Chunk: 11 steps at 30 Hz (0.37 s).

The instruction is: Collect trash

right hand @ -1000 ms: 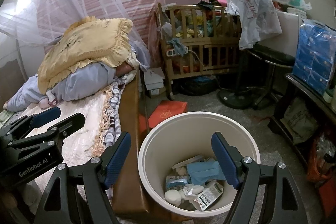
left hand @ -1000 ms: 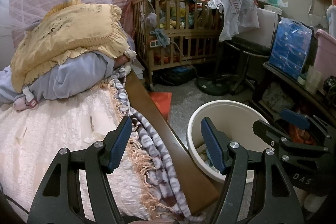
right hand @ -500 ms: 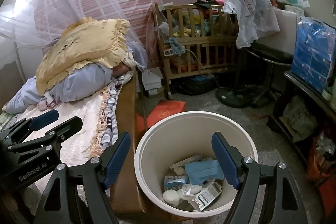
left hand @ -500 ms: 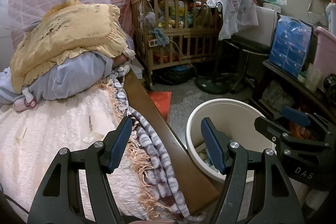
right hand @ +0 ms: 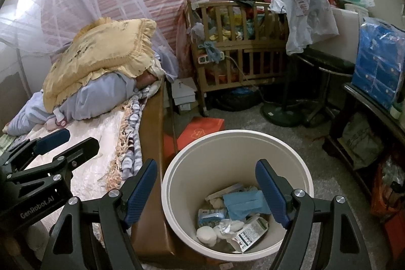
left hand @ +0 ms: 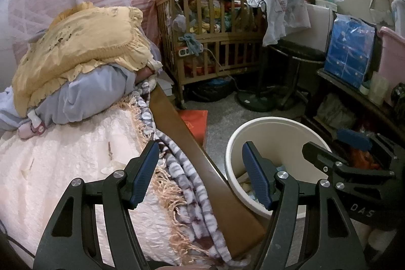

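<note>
- Hanging above the round cream plastic bin (right hand: 302,177), the right gripper (right hand: 206,190) has its blue-padded jaws spread wide with nothing between them; the bin's mouth fills the gap below it.
- Trash lies at the bottom of that bin: a crumpled blue wrapper (right hand: 244,203), white tissue wads (right hand: 206,235) and a small printed carton (right hand: 250,234), all well below the fingertips.
- The left gripper (left hand: 200,175) is parted too and holds nothing; it sits over the edge of the bed, above the brown wooden bed rail (left hand: 182,133), with the bin just to its right.
- The bin stands on the grey floor, touching or almost touching the bed rail near the bed's foot corner.
- Only the right wrist view looks down into the bin and shows the trash clearly; the left wrist view catches just the rim (left hand: 268,120) and a sliver of the contents behind its right finger.
- The left wrist view gives more of the cream quilted bedspread (left hand: 50,168), which bears a small dark sliver and pale scraps too small to make out.
- Each view shows the other gripper at its side edge.
</note>
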Available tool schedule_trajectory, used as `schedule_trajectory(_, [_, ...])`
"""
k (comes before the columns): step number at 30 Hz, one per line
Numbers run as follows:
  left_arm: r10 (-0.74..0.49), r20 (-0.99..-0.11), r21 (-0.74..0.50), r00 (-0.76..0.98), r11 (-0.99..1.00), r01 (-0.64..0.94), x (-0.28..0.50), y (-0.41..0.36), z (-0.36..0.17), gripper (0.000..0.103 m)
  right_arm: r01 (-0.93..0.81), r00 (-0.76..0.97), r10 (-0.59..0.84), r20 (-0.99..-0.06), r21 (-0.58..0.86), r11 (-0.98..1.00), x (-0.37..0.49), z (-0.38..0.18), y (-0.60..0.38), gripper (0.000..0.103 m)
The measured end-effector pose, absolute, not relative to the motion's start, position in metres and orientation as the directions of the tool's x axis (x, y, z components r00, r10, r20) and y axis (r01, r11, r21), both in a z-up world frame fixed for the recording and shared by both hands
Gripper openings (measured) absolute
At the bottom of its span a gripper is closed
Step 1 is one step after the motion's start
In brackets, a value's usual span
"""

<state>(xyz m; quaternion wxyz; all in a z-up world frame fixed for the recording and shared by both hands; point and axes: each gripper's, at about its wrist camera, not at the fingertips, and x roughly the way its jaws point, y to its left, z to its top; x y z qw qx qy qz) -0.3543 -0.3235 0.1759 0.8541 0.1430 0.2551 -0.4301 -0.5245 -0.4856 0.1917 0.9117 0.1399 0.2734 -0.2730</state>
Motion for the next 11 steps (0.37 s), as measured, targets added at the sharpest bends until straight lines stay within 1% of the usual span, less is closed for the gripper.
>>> schedule_trajectory(5, [-0.665, -0.560, 0.019, 0.494, 0.585, 0.810, -0.352, -0.322, 0.176, 0.067, 0.567, 0.699, -0.420, -0.578, 0.091, 0.819, -0.518, 0.195, -0.484, 0.078])
schedule_trajectory(11, [-0.663, -0.534, 0.031, 0.524, 0.604, 0.796, -0.340, -0.306, 0.179, 0.067, 0.542, 0.710, -0.398, -0.581, 0.089, 0.836, -0.503, 0.199, -0.475, 0.078])
